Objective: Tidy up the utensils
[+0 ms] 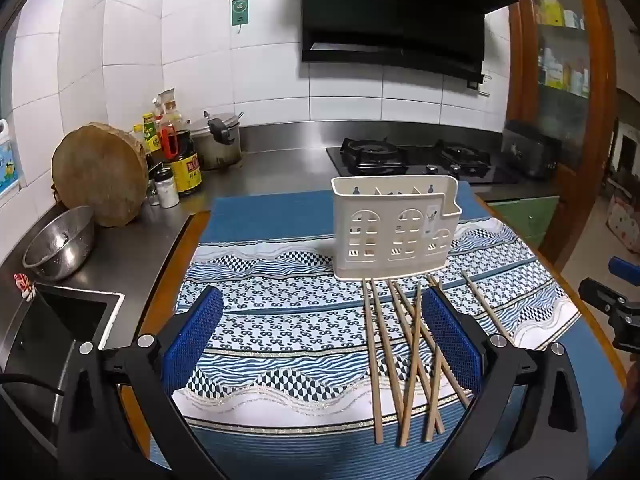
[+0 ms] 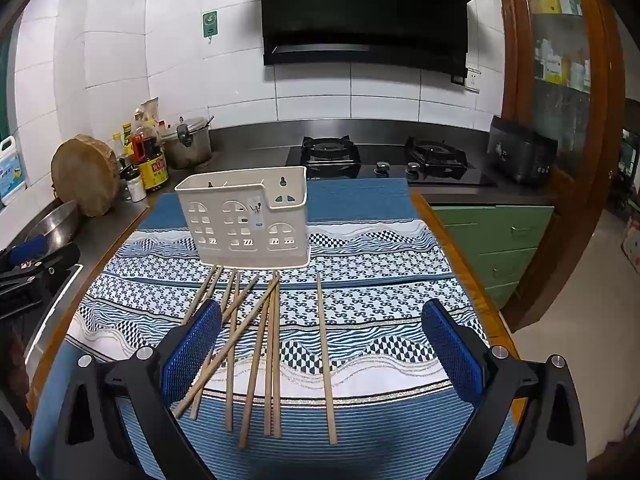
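Note:
A cream plastic utensil holder (image 1: 394, 226) (image 2: 246, 220) with arched cut-outs stands upright on a blue patterned cloth (image 1: 280, 312) (image 2: 380, 292). Several wooden chopsticks (image 1: 404, 356) (image 2: 256, 352) lie loose and partly crossed on the cloth just in front of it. My left gripper (image 1: 322, 344) hovers wide open above the cloth, the chopsticks lying toward its right finger. My right gripper (image 2: 322, 346) is open too, the chopsticks spread between its fingers and under its left one, untouched. The right gripper's body (image 1: 612, 312) shows at the left wrist view's right edge; the left gripper's body (image 2: 32, 268) shows at the right wrist view's left edge.
To the left are a steel counter with a sink (image 1: 68, 320), a metal bowl (image 1: 60, 242), a round wooden chopping block (image 1: 100, 174), sauce bottles (image 1: 176, 152) and a pot (image 1: 218, 142). Behind the holder is a gas hob (image 2: 380, 156). Green drawers (image 2: 500, 240) stand to the right.

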{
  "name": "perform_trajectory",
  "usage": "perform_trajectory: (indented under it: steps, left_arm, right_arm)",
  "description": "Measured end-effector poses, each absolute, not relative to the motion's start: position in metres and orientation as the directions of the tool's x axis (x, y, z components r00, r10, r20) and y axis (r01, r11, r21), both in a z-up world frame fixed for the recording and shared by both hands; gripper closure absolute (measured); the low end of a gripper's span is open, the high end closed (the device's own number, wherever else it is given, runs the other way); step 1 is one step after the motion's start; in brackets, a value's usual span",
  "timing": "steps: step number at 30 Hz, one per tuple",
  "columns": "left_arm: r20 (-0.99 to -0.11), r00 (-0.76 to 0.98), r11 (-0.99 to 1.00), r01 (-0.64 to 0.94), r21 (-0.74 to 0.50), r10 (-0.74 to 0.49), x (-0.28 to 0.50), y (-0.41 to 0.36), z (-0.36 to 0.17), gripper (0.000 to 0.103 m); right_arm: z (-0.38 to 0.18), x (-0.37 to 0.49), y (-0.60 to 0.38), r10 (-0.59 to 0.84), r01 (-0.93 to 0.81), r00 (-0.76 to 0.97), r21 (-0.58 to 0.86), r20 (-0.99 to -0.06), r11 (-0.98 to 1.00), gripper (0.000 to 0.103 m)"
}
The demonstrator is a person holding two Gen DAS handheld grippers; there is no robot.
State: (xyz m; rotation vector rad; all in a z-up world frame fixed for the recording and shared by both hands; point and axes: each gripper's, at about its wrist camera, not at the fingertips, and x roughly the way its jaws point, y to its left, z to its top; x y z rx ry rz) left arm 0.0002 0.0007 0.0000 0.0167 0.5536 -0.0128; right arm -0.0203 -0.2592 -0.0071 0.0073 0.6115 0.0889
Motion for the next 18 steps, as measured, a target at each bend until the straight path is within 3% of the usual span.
perform_trajectory:
  steps: [18]
  left_arm:
    - [-0.538,0.842,1.000,0.021,-0.015,-0.026,0.003,0.001,-0.003,0.005]
  right_arm:
    - [-0.006,-0.020,-0.257,0.092,-0.089,0.818,0.033,-0.567,0.996,0.006]
